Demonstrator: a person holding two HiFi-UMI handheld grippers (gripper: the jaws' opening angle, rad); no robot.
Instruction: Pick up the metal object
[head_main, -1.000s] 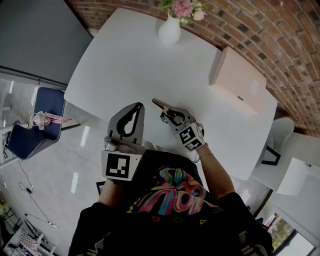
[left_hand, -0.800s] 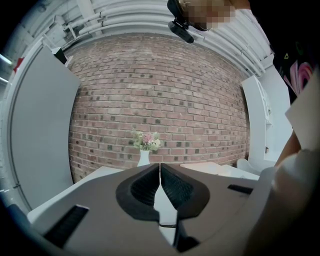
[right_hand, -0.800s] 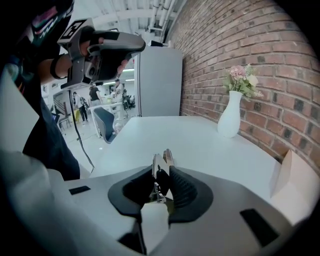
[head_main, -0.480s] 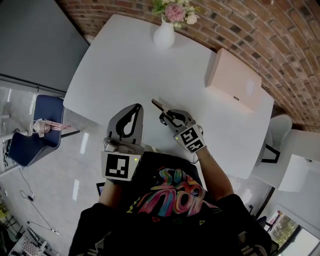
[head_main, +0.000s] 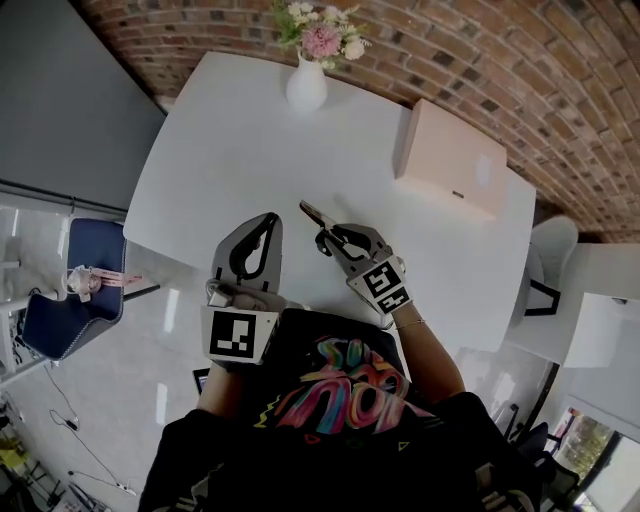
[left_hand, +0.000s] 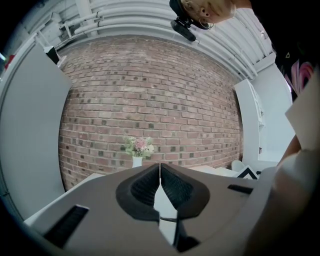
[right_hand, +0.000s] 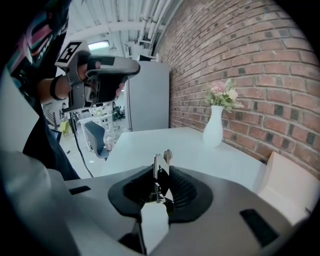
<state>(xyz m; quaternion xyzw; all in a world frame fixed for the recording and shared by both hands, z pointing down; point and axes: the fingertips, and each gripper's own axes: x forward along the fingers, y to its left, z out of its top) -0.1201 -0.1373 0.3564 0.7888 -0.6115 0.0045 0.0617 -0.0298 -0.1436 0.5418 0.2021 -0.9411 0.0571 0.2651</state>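
Note:
The metal object (head_main: 312, 213) is a small plier-like tool, held above the white table (head_main: 230, 150) near its front edge. My right gripper (head_main: 328, 237) is shut on it, and the tool's tip sticks out past the jaws to the upper left. In the right gripper view the metal object (right_hand: 162, 165) stands upright, clamped between the black pads (right_hand: 182, 190) of that gripper (right_hand: 161, 176). My left gripper (head_main: 271, 220) hovers just left of it over the table's edge. In its own view the left gripper (left_hand: 160, 167) has its jaws closed together with nothing between them.
A white vase with pink flowers (head_main: 306, 85) stands at the table's far edge by the brick wall. A pale pink box (head_main: 450, 160) lies at the back right. A blue chair (head_main: 70, 290) is on the floor to the left, a white chair (head_main: 555, 260) to the right.
The head view has swung, so the vase and box sit lower and further left in the picture. Both grippers stay about where they were, the right one still holding the tool.

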